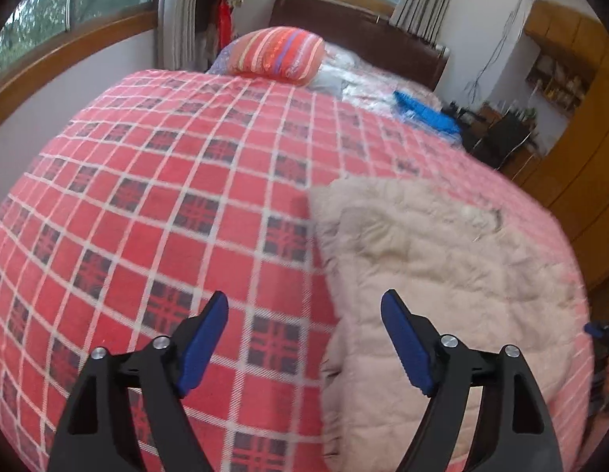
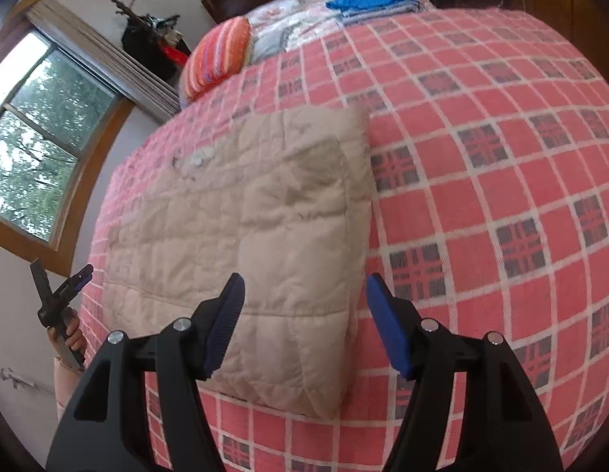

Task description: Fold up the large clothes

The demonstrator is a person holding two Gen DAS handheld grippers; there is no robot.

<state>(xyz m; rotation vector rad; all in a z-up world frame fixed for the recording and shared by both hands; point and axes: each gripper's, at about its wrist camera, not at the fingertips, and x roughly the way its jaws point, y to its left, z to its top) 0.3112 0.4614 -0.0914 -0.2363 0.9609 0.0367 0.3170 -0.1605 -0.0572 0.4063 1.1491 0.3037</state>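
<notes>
Both grippers, left (image 1: pixel 304 338) and right (image 2: pixel 304 314), gape wide, holding nothing, above folded beige quilted jacket (image 2: pixel 257 228) on plaid bedspread (image 2: pixel 481 157); puffy layers likely spring open if nudged.

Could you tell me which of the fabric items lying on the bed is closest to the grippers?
The beige quilted garment, folded below both open grippers; the striped pillow and blue folded cloth lie near the headboard.

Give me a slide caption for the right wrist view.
Open right gripper poised above a folded beige quilted garment on a red plaid bedspread.
</notes>
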